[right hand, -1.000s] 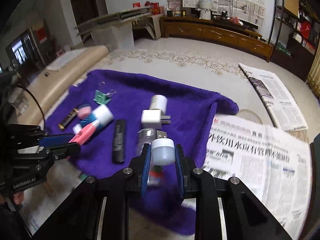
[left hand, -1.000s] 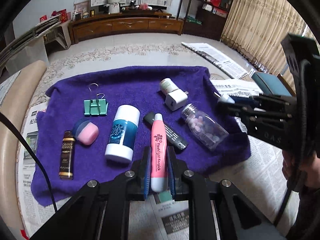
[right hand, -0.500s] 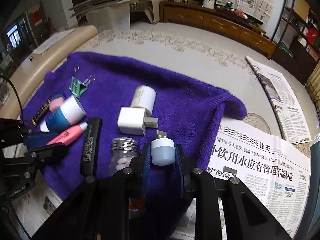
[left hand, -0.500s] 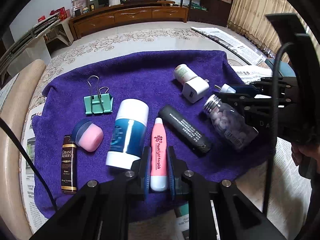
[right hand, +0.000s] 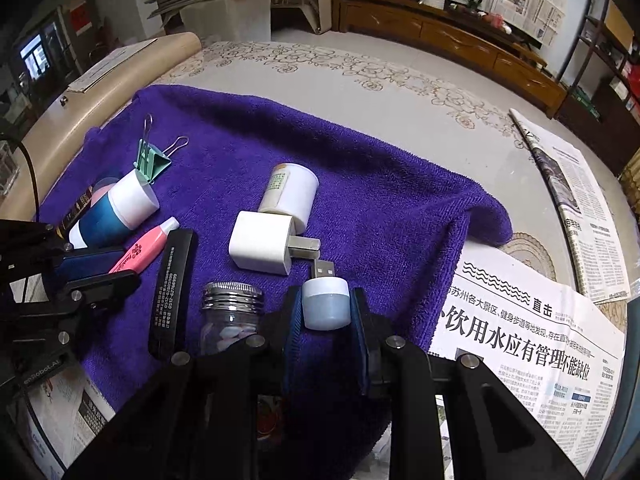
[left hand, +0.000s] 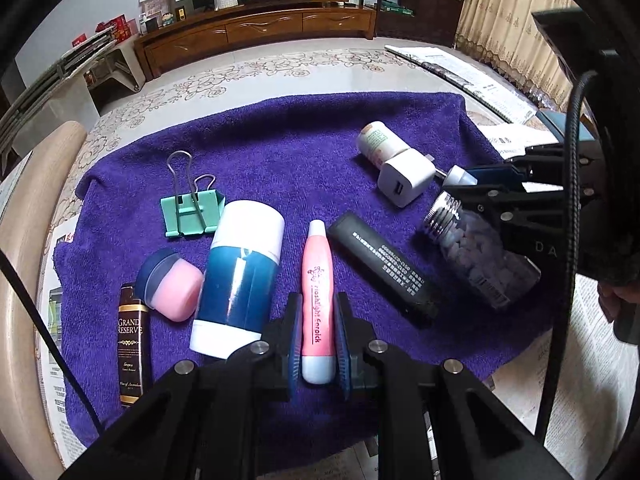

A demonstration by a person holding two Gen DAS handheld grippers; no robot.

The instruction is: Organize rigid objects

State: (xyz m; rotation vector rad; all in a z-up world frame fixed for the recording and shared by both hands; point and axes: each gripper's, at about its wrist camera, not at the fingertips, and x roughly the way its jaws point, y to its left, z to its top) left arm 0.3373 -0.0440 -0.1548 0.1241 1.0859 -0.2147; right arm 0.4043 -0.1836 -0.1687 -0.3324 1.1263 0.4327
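Note:
My left gripper (left hand: 318,344) is shut on a pink flashlight earpick (left hand: 318,300), low over the purple towel (left hand: 288,148), between a blue and white tube (left hand: 240,280) and a black bar (left hand: 382,270). My right gripper (right hand: 325,320) is shut on a small white USB light (right hand: 325,304), low over the towel (right hand: 380,200), beside a pill jar (right hand: 230,312) and a white charger (right hand: 262,246). The right gripper also shows in the left wrist view (left hand: 476,182), and the left gripper in the right wrist view (right hand: 108,266).
On the towel also lie a green binder clip (left hand: 190,212), a pink and blue cap (left hand: 168,286), a brown Grand Reserve tube (left hand: 131,344) and a white bottle (left hand: 378,144). Newspapers (right hand: 520,340) lie right of the towel. A beige roll (left hand: 24,280) runs along the left.
Both grippers have moved forward and lower over the towel, each still holding its object. The earpick now sits among the row of items; the USB light is near the charger.

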